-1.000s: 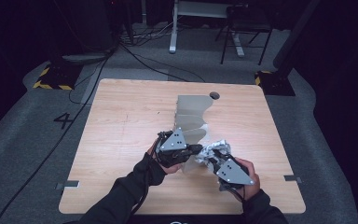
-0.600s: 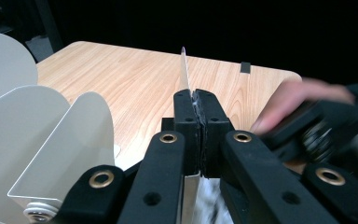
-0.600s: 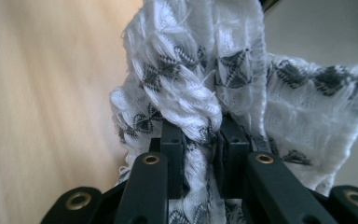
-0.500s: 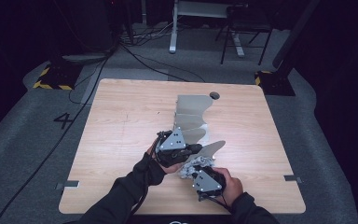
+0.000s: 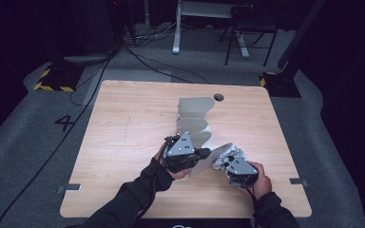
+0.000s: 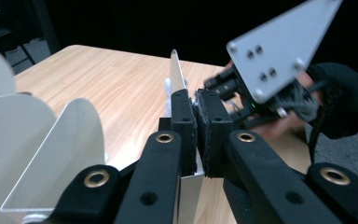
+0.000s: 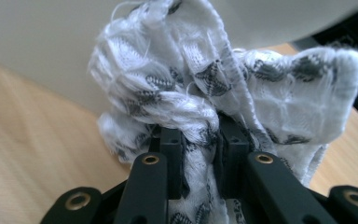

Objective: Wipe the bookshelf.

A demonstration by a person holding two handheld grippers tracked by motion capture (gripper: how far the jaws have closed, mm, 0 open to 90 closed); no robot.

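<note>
Two grippers meet: your left gripper (image 5: 205,154) pinches the plate (image 5: 208,159) edge-up, and your right gripper (image 5: 222,164), clamping the cloth (image 5: 229,154), sits just right of its face.

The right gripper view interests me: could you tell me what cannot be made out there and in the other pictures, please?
- Right gripper view: the bunched cloth covers the right gripper pads and most of the pale plate behind.
- Left gripper view: the left gripper covers the clamped plate's lower edge.
- High view: the cloth's pattern is too small to read.

Wooden table (image 5: 123,142), chair (image 5: 247,28) behind
</note>
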